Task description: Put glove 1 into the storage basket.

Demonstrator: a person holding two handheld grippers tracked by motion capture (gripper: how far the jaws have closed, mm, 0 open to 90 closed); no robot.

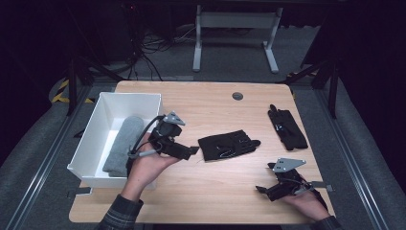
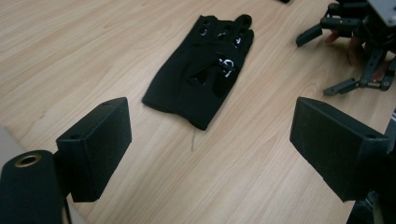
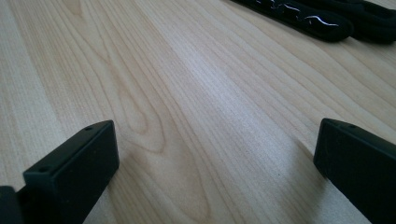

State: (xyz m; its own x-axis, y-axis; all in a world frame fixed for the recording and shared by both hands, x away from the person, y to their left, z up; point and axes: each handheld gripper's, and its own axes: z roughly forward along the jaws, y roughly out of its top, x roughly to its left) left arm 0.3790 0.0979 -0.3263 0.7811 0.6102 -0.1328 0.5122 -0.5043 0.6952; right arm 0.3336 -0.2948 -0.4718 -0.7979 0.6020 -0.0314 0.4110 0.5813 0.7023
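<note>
Two black gloves lie on the wooden table [image 1: 225, 187], and I read the work in hand as clearing them into the white bin [image 1: 98, 128], where a folded grey cloth [image 1: 123, 146] already rests, just behind my left gripper [image 1: 191, 151].

The nearer glove [image 1: 229, 144] lies flat just ahead of the left gripper, cuff end toward it, not touching. Its jaws stand wide apart with nothing between them. The second glove [image 1: 286, 127] lies beyond and above my right gripper [image 1: 261, 189], well apart from it. The right gripper sits low at the near edge, jaws spread wide, empty.

To do the pick well, I'd judge: come in low over the cuff edge, straddle the fabric, and pinch a fold rather than press flat cloth against wood. Thin fabric may slip out, so close fully before lifting.

View differences: the left gripper view gives glove detail [image 2: 201, 70], namely finger holes, a glossy patch, a loose thread off the cuff, plus the right gripper [image 2: 327, 58] farther off. The high view alone places the bin. The right gripper view shows bare wood grain between its jaws and the second glove's shiny edge [image 3: 303, 16] at top.
</note>
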